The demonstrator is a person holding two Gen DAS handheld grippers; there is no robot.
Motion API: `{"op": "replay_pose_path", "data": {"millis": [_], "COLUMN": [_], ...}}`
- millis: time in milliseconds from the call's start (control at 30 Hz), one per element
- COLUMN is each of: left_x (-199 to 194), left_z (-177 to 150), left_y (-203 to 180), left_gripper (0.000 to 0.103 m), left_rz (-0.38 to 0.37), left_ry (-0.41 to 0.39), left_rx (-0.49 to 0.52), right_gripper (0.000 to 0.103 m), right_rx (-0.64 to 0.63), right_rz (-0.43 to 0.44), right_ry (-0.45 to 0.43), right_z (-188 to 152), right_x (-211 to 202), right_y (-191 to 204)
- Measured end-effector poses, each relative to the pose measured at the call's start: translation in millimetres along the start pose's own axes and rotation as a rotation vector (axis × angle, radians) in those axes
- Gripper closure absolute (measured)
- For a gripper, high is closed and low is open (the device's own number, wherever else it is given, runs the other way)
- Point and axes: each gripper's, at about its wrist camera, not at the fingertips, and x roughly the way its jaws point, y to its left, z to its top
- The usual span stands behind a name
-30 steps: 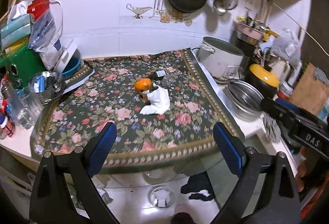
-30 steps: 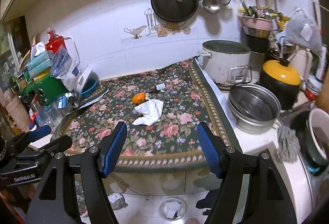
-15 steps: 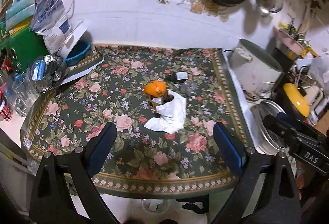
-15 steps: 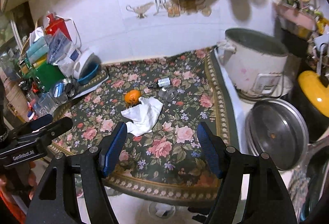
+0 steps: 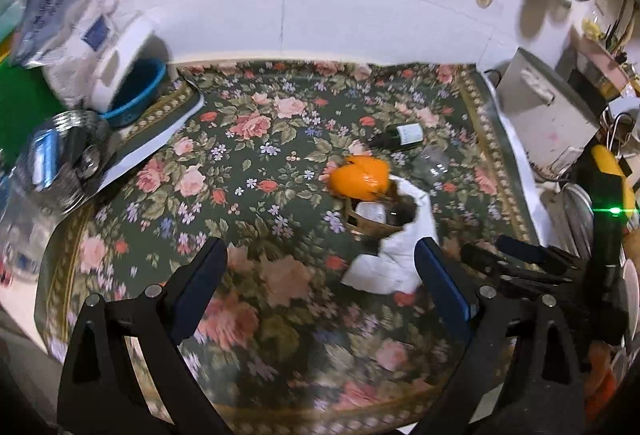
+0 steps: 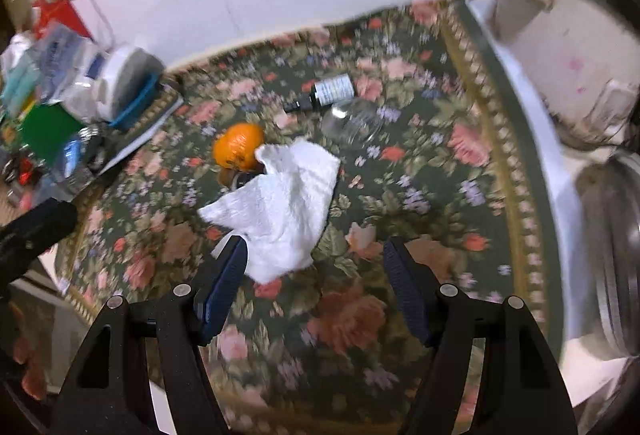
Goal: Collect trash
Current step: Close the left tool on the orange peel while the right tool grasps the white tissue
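Desk: the floral cloth (image 5: 256, 139) covers the whole desk under me, dark green with pink roses and a gold border.
Big pot: a pale, stained pot (image 6: 568, 47) stands off the cloth's right edge, with a steel bowl (image 6: 616, 259) nearer to me on that side.
Left clutter: a blue basin (image 5: 138, 91) with a white tub tipped into it, a plastic bag (image 5: 52, 15) behind, a steel basket (image 5: 64, 163) of odds and ends in front. All of it sits well clear of the trash.
White tissue: crumpled tissue (image 6: 284, 207) lies mid-cloth, one corner draped over a small brown container I can only partly see.
Orange: the orange peel (image 6: 239, 151) touches the tissue's far left edge, resting on that container.
Glass jar: a clear jar (image 6: 352, 121) lies on its side just beyond the tissue, to the right.
Small bottle: a dark bottle (image 6: 326, 93) with a white label lies behind the jar.
My right hand-held gripper (image 6: 316, 271): jaws spread wide, nothing between them, the left pad just beside the tissue's near edge.
My left hand-held gripper (image 5: 320, 275): spread wide as well, empty, over bare cloth with the tissue by its right pad.
In the way: nothing sits between either gripper and the trash pile.
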Motion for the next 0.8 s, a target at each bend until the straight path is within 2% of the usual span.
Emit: {"op": "replay_pose_path", "data": {"millis": [200, 333, 367, 400, 433, 500, 667, 733, 800], "left_x": [47, 77, 86, 95, 102, 114, 141, 149, 155], "left_z": [22, 35, 38, 41, 44, 50, 60, 61, 61], "left_y": [18, 16, 14, 11, 9, 5, -11, -17, -21], "left_gripper": [0.008, 0.008, 0.008, 0.008, 0.008, 0.008, 0.009, 0.015, 0.025], "left_rz": [-0.044, -0.106, -0.123, -0.136, -0.15, -0.181, -0.23, -0.228, -0.228], "left_ry": [0.074, 0.116, 0.128, 0.142, 0.152, 0.171, 0.202, 0.215, 0.225], "left_rx": [0.045, 0.067, 0.074, 0.078, 0.079, 0.071, 0.058, 0.065, 0.07], "right_gripper": [0.039, 0.062, 0.064, 0.07, 0.084, 0.094, 0.095, 0.096, 0.096], "right_rx": [0.076, 0.081, 0.065, 0.055, 0.051, 0.049, 0.07, 0.104, 0.141], "right_rz": [0.012, 0.031, 0.016, 0.02, 0.02, 0.008, -0.065, -0.087, -0.107], "right_ry": [0.096, 0.145, 0.127, 0.13, 0.134, 0.14, 0.107, 0.09, 0.069], "right_z": [4, 1, 0, 1, 0, -1, -1, -1, -1], "right_x": [54, 72, 70, 71, 71, 73, 61, 53, 43], "right_y": [2, 8, 11, 13, 15, 16, 4, -5, -17]}}
